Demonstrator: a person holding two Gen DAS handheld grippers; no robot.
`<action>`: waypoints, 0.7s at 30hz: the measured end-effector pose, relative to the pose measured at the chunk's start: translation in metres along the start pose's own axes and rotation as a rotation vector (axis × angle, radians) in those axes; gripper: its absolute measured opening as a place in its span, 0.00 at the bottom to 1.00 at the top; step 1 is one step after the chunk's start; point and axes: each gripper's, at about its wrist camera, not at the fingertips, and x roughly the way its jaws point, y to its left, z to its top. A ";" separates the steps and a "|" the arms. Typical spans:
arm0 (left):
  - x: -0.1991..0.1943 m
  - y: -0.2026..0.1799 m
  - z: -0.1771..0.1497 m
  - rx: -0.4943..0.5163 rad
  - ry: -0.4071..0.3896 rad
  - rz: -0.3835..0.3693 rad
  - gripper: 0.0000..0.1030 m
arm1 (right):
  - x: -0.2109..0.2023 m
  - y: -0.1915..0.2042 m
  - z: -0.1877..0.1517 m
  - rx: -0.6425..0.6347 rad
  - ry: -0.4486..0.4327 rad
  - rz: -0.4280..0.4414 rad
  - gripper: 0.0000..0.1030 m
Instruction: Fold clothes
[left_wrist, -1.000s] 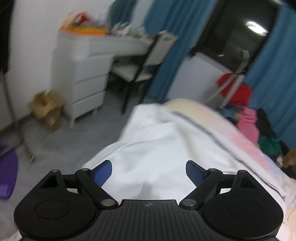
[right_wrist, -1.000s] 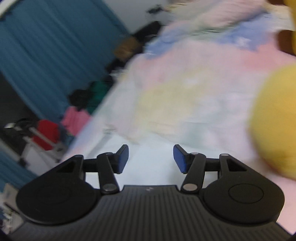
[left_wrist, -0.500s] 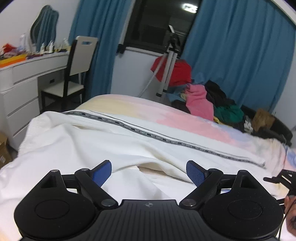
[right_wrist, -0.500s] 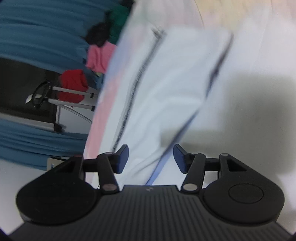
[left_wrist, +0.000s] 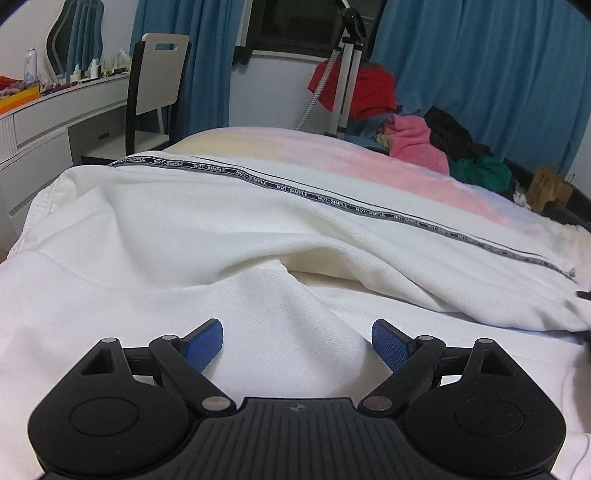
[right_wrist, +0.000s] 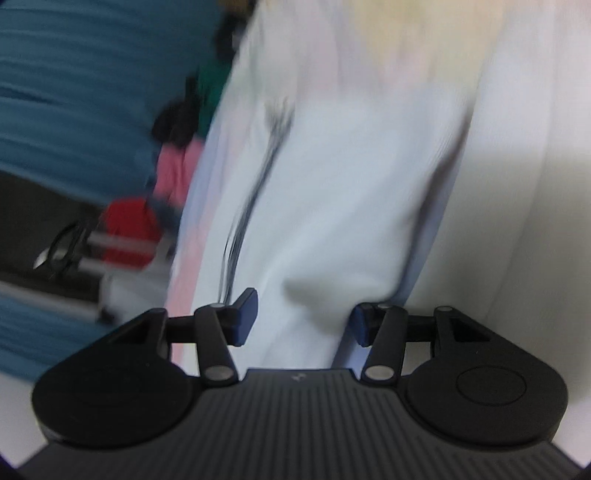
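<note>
White trousers (left_wrist: 229, 221) with a dark lettered side stripe (left_wrist: 332, 199) lie spread across a bed with a pastel sheet (left_wrist: 369, 155). My left gripper (left_wrist: 297, 345) is open, low over a raised fold of the white cloth, with nothing between its blue pads. The right wrist view is blurred and tilted: the same white garment (right_wrist: 332, 184) with its dark stripe (right_wrist: 251, 206) runs up the frame. My right gripper (right_wrist: 303, 319) is open just above the cloth, one leg's edge lying between its pads.
A pile of red, pink, green and black clothes (left_wrist: 413, 136) sits at the bed's far side beside a tripod (left_wrist: 343, 66). A white desk (left_wrist: 55, 110) and chair (left_wrist: 155, 81) stand far left. Blue curtains (left_wrist: 480, 66) hang behind.
The left view swung from the desk and floor round to the bed and moved closer to the trousers. The right view swung from the pastel sheet and a yellow object down onto the trousers.
</note>
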 end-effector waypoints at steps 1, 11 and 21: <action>0.000 -0.001 0.000 0.001 0.002 -0.007 0.87 | -0.002 -0.002 0.004 -0.006 -0.024 -0.008 0.53; -0.010 0.000 -0.004 0.009 -0.006 -0.003 0.87 | -0.028 -0.013 0.042 -0.067 -0.259 -0.064 0.06; -0.029 0.009 0.000 -0.040 -0.018 -0.031 0.87 | -0.055 -0.020 0.076 -0.127 -0.419 -0.110 0.06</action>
